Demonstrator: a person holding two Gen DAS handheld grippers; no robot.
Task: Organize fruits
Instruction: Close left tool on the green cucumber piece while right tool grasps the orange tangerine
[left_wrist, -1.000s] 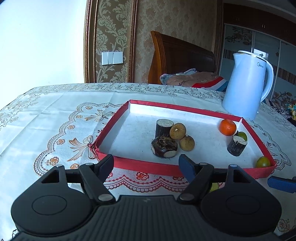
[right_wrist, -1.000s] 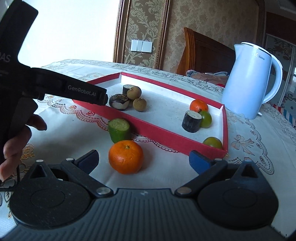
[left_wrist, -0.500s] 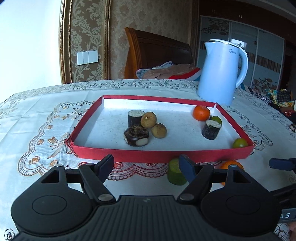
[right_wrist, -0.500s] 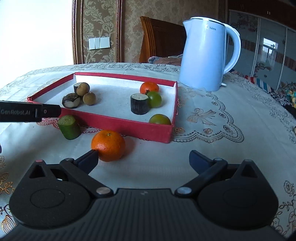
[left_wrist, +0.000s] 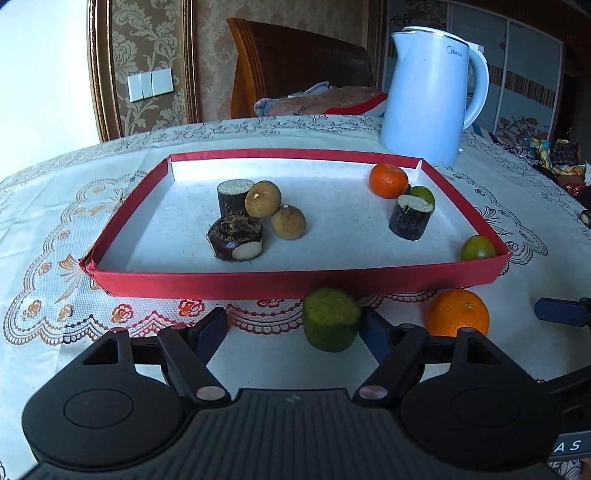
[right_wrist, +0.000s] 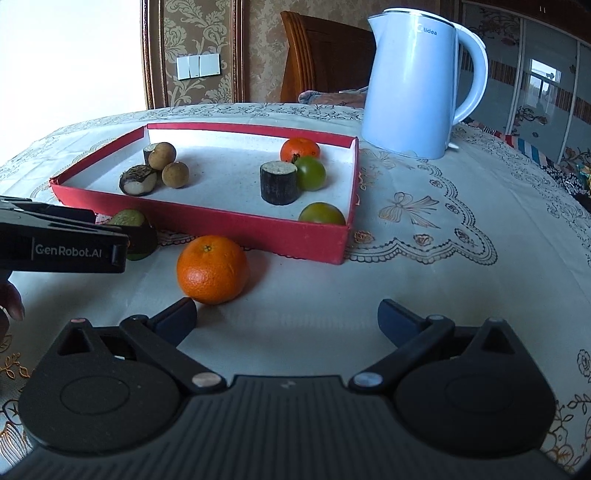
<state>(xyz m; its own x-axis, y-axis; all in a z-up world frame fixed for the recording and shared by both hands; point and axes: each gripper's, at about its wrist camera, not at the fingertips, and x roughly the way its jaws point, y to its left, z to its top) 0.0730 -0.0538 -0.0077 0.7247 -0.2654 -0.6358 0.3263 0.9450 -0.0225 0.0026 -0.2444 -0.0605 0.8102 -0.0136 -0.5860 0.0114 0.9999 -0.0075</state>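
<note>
L gripper (left_wrist: 295, 326) had its jaws spread fairly wide, about same gap as 1 s earlier, nothing clamped. Green cut piece (left_wrist: 331, 319) stood on the cloth just inside its R finger (left_wrist: 371, 328), in front of the tray wall; can't tell if finger touched it. In the earlier L view that piece was hidden behind the finger, barely a sliver; half a sec ago it showed between the fingers, now bigger and closer. View also swung: kettle (left_wrist: 430, 96) sat far R before, now upper R-centre.

R gripper (right_wrist: 288, 319) was open wide too, empty. Big orange (right_wrist: 212, 268) lay on the cloth just ahead of its L finger (right_wrist: 177, 319), not between the pads. 1 s ago the orange sat between the fingers' line nearer centre; view since turned R, then barely changed over last half sec. L gripper's body, seen from the side in R view, covered part of the green piece; a fingertip of the person's hand (right_wrist: 11, 306) showed at the L edge.

Red tray (left_wrist: 295, 282) on the lace tablecloth (left_wrist: 55, 229) was unchanged: 2 dark cut stubs (left_wrist: 235, 238) + 2 brown round fruits (left_wrist: 288, 221) grouped L-centre, small orange (left_wrist: 388, 180), another dark stub (left_wrist: 410, 218), green fruit (left_wrist: 423, 194) behind it, another green fruit (left_wrist: 477, 248) in near R corner.
</note>
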